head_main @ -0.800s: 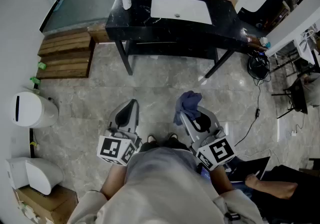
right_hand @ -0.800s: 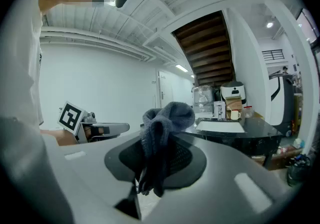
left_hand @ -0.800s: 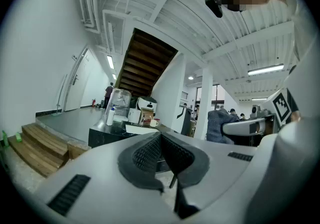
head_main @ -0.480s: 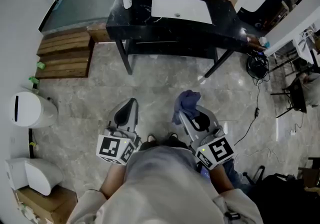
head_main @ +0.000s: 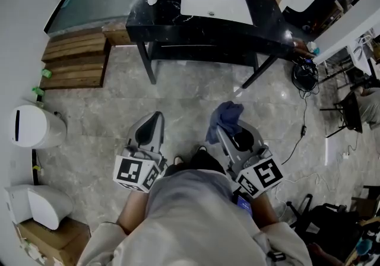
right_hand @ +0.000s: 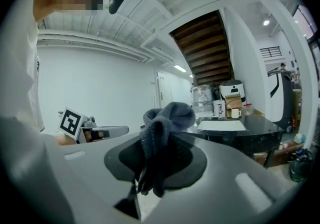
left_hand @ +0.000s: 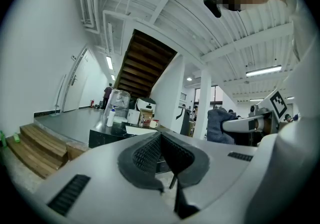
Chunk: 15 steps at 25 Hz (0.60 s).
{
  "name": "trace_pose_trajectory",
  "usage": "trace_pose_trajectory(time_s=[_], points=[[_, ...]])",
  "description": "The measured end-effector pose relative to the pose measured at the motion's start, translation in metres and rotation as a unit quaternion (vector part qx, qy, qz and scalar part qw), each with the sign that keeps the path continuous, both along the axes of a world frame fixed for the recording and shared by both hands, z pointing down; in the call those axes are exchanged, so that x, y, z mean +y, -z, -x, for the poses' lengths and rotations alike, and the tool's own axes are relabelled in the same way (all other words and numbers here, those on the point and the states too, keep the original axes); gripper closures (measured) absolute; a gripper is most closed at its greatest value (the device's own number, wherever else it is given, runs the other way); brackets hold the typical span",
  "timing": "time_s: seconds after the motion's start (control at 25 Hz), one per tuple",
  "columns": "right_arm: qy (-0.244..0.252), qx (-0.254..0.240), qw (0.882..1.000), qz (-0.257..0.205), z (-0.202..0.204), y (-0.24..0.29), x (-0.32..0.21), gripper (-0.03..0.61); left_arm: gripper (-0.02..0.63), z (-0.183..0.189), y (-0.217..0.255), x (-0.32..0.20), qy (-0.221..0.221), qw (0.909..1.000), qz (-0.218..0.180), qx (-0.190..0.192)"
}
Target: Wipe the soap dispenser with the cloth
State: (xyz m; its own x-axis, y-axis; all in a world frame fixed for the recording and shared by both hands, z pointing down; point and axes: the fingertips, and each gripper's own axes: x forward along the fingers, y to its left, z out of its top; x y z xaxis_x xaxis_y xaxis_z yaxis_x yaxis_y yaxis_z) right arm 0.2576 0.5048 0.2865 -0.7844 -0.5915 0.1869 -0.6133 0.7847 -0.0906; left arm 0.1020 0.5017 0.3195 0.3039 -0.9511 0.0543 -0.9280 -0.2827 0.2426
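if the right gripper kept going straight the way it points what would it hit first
Probably the front of the black sink table, across the floor. The right gripper, shut on the cloth, points roughly level at it; depth is unclear.

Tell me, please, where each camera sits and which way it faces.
Head view: on the person's head, facing steeply down at floor and sink table; torso, left gripper, right gripper show.
Left gripper view: on the left gripper, along its shut, empty jaws towards that table.
Right gripper view: on the right gripper, along jaws gripping the cloth.
Shared: the sink table.
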Motion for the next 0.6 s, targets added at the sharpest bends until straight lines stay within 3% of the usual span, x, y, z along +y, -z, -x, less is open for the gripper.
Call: trace_pose_trajectory(time_s=[0.6], points=[[0.016, -0.008, 1.0, 0.005, 0.0, -0.005, -0.049, 0.506, 0.606, -0.001, 0.007, -0.046, 0.01, 0.9999, 0.001, -0.006]])
